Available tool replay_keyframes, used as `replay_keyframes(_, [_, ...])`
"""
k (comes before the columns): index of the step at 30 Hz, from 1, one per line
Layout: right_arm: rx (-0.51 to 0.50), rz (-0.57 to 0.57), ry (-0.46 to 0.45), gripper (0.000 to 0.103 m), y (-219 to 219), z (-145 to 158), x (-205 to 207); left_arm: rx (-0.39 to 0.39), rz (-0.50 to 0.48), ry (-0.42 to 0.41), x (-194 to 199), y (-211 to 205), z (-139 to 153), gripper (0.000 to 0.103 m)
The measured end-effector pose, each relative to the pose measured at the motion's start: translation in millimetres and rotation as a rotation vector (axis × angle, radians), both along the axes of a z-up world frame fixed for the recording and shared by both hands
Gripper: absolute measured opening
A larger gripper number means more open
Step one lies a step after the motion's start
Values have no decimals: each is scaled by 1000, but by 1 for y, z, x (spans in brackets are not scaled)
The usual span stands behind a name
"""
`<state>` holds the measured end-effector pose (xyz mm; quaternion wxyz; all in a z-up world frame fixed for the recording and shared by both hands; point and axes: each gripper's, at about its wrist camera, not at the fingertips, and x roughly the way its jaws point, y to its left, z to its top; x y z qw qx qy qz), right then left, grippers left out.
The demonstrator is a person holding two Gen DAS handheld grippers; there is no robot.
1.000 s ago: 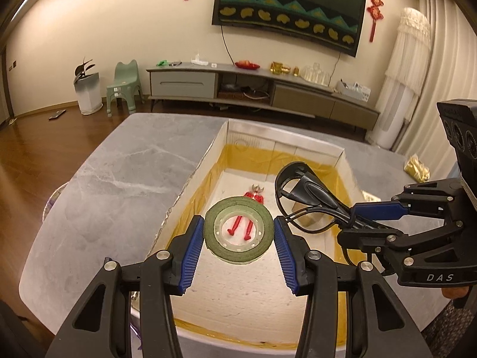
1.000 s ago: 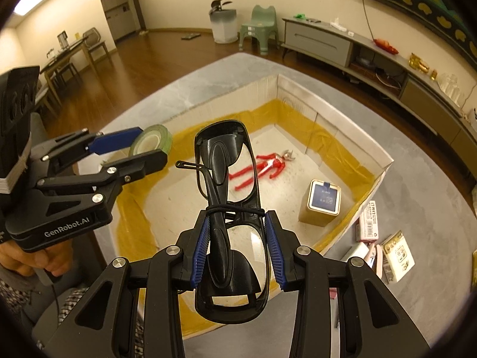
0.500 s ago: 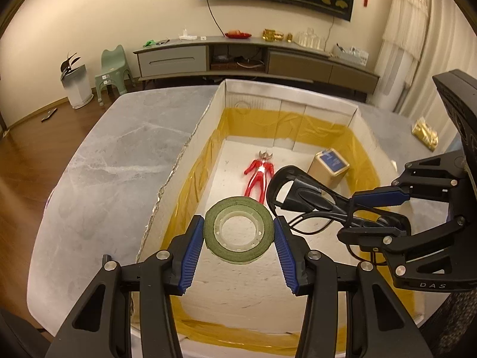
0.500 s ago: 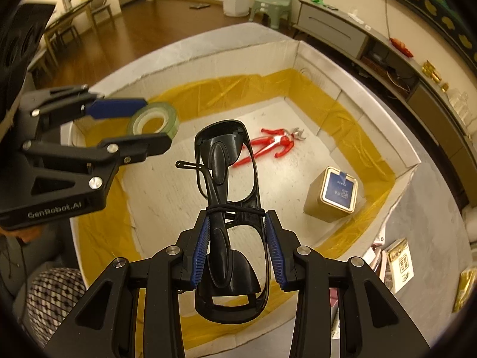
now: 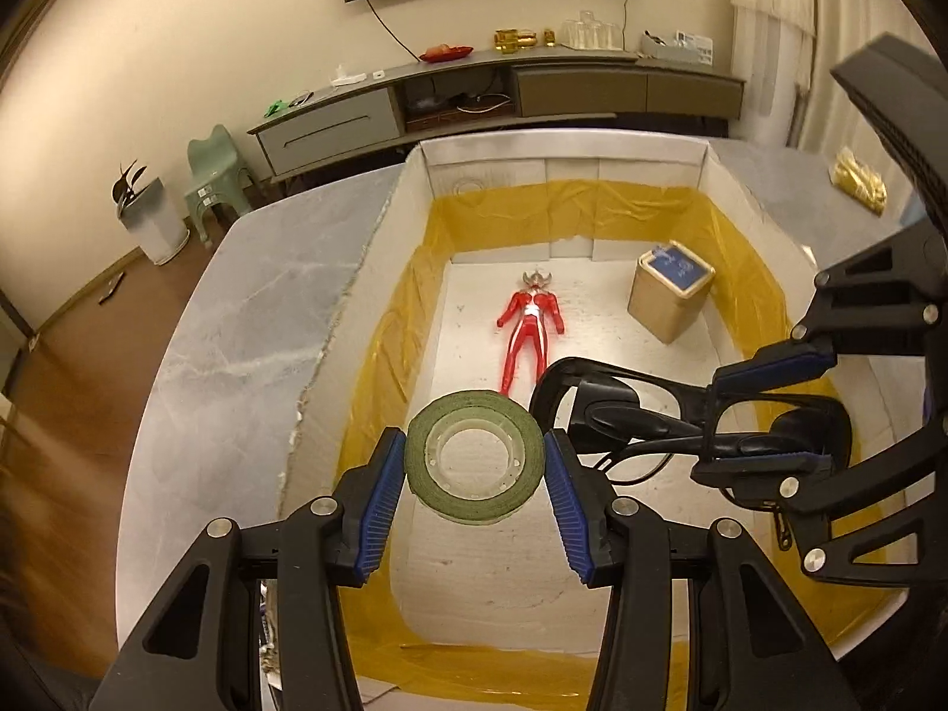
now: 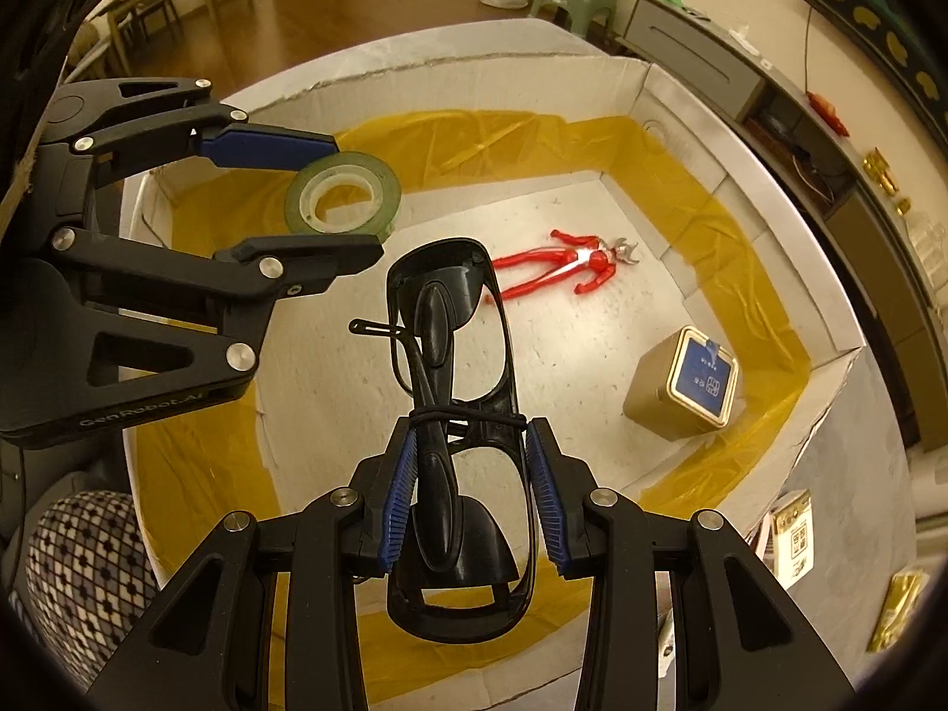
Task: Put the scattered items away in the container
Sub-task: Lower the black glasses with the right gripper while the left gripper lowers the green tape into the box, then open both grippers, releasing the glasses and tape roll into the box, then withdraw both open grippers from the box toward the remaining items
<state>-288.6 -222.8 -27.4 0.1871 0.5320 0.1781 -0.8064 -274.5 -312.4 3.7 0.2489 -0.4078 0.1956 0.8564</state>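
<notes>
Grey marble desk (image 5: 249,320) carrying white container (image 5: 569,148). Left gripper (image 5: 474,462): fingers clamped on green tape roll (image 5: 474,456), above container. Right gripper (image 6: 468,492): fingers pinching black glasses (image 6: 456,426), likewise over it. Beyond, on container floor: red figure (image 5: 529,326), gold tin (image 5: 672,290).

Small packets (image 6: 791,539) at table edge, print unreadable.

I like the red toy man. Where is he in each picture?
Left wrist view: the red toy figure lies on the box floor, upper middle, beyond the green tape roll.
Right wrist view: the figure lies right of centre, beyond the black glasses.
Shared landmark: the gold tin, standing near him.
</notes>
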Motion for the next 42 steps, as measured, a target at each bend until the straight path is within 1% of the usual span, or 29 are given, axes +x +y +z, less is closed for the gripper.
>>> replay_keyframes(3, [9,10,-7,39,-1,-3,2,-5,14,-24,-4,-2,-7,49])
replay_keyframes(4, [12,15,-9,39,-2,-3,2,-16,16,-13,-3,-3,-8,49])
replay_keyframes(10, [3,13,-5,40,-2,-3,1,-23,30,-15,-6,-7,-9,49])
replay_keyframes(11, [1,10,-2,40,-2,-2,1,-24,27,-15,-6,-7,-9,53])
replay_keyframes(12, [-1,7,0,40,-1,-1,1,-24,27,-14,-5,-7,-9,60])
replay_keyframes(14, [-8,3,5,40,0,2,2,-13,39,-5,-5,-10,-7,63])
replay_keyframes(18, [-30,-11,14,40,6,8,5,58,65,-32,-7,-22,0,63])
replay_keyframes(23, [-65,-29,20,40,14,13,10,84,84,-48,-5,-30,6,63])
replay_keyframes(27, [-118,-54,25,40,22,20,15,97,98,-37,0,-33,13,63])
replay_keyframes(30, [-137,-60,30,40,26,26,21,112,108,-28,3,-38,21,63])
replay_keyframes(32, [-126,-32,13,40,25,23,26,134,117,-49,4,-42,22,63])
replay_keyframes(34, [-59,9,36,40,22,21,34,151,123,-97,6,-44,17,63])
replay_keyframes(35, [-25,16,46,39,22,21,37,146,126,-110,10,-43,14,63])
replay_keyframes(36, [-13,18,49,38,24,21,40,138,123,-116,14,-42,12,63])
replay_keyframes(40, [-22,-15,44,38,48,25,46,136,87,-127,35,-33,11,63])
replay_keyframes(42, [-80,-37,46,39,61,31,50,128,71,-122,44,-27,11,63])
